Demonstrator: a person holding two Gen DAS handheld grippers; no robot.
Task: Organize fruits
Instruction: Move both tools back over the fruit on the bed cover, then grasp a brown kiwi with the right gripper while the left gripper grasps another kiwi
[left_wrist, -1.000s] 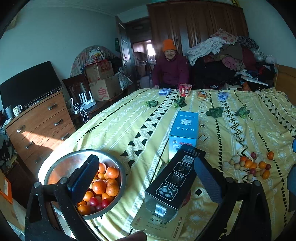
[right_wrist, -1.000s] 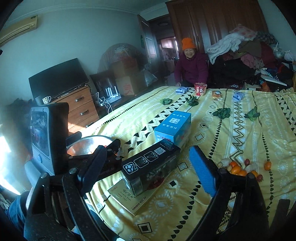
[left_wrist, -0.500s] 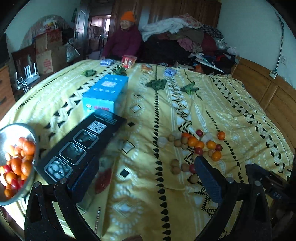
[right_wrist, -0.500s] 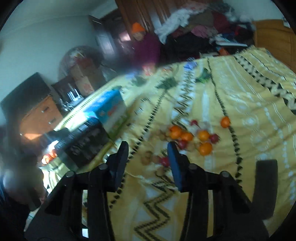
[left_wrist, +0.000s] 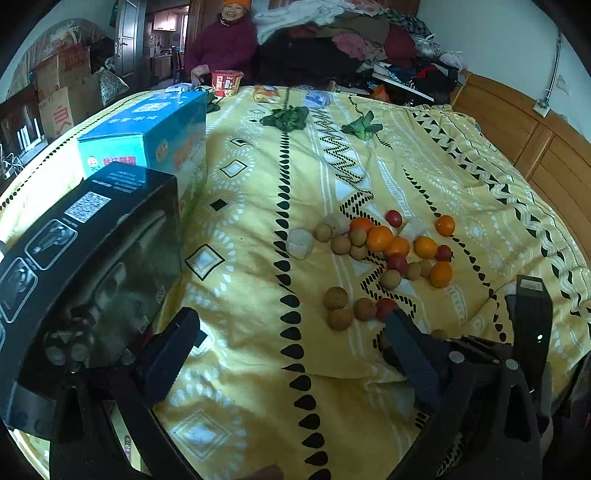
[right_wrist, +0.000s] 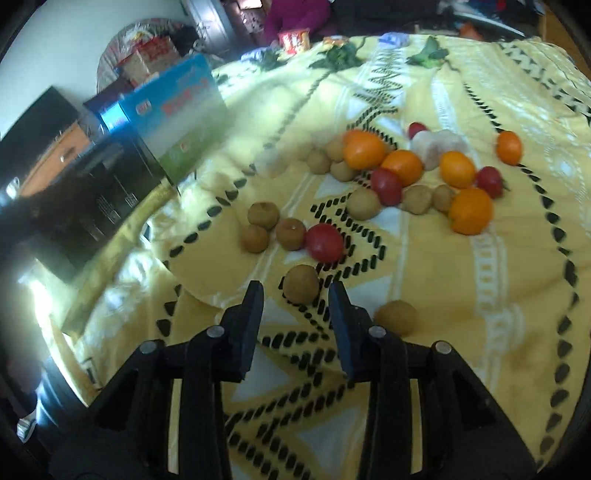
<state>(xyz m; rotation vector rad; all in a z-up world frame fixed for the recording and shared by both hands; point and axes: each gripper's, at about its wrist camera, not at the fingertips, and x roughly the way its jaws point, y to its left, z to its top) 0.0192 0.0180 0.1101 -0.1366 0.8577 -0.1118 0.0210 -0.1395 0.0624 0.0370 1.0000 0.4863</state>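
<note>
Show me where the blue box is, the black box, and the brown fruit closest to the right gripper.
blue box (left_wrist: 147, 125), left wrist view, middle of its top face.
black box (left_wrist: 92, 236), left wrist view, its printed top face.
brown fruit (right_wrist: 301, 284), right wrist view, centre of its skin, just ahead of the open jaws.

Right tongs (right_wrist: 296, 295) open, tips flanking brown longan (right_wrist: 301, 283) on yellow bedspread (right_wrist: 480, 314); oranges (right_wrist: 364, 147), cherry tomatoes (right_wrist: 325, 242) scattered beyond.

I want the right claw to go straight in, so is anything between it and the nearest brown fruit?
Nothing visible. The right claw is open, and the brown fruit lies on the yellow bedspread just ahead of its fingertips. Another brown fruit lies off to the right, outside the gap.
</note>
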